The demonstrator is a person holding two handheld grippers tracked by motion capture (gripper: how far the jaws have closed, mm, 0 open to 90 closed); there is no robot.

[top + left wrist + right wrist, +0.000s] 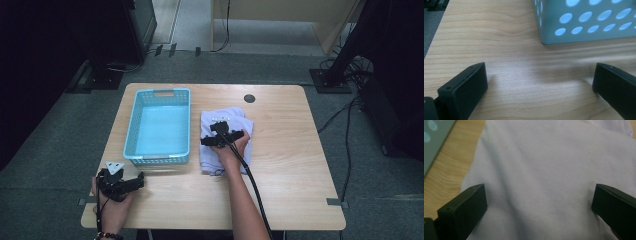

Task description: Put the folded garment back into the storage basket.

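The right gripper (220,131), jaws spread wide, rested on the folded pale lavender cotton cloth (225,142) right of the light blue perforated plastic basket (161,126), apparently at the grasp step, so the next move likely required pinching a fold.

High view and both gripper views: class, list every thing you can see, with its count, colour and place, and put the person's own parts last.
Table: one, light wood, centre of the high view.
Basket: one, light blue, perforated, left half of table.
Folded cloth: one, white, right of the basket.
Cable hole: one, dark, far table edge.
Left tongs: one, black, open, near-left table edge, off the basket.
Right tongs: one, black, open, over the cloth.
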